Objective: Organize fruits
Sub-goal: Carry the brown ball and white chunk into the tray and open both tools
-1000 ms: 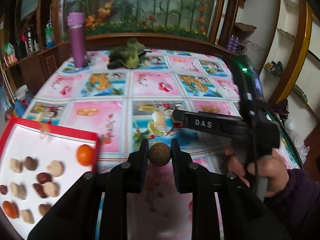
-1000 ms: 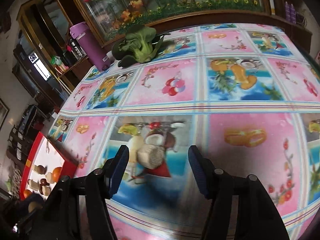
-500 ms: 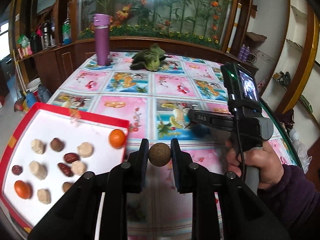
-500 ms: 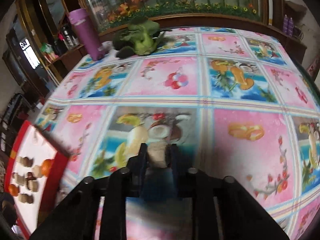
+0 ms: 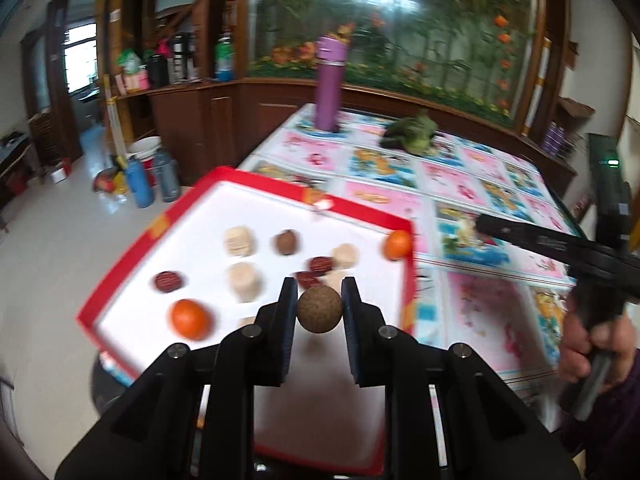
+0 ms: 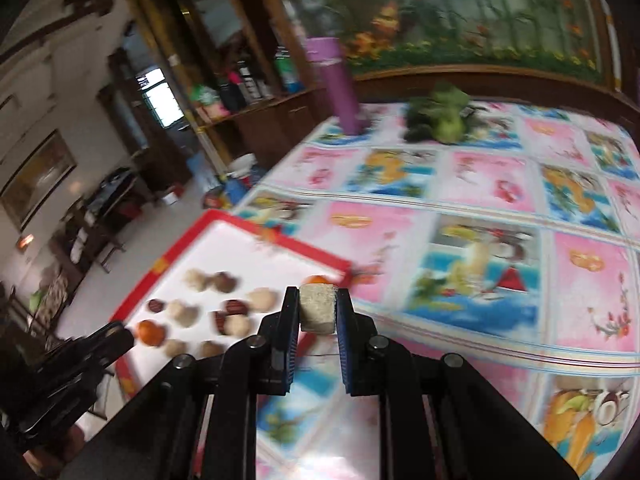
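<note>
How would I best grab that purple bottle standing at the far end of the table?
Grip the purple bottle around its straight body below the cap, coming in level from the near side. It stands upright and tall, so a top grab would probably slip; the leafy greens sit clear to its right.

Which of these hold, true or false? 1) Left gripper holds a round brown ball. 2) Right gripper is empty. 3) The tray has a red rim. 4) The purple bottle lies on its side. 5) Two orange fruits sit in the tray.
1) True: the left gripper is shut on the round brown ball.
2) False: the right gripper is shut on a pale blocky piece.
3) True: the tray is white inside with a red rim.
4) False: the purple bottle stands upright on the table.
5) True: one orange fruit lies near, another sits in the far corner.
</note>
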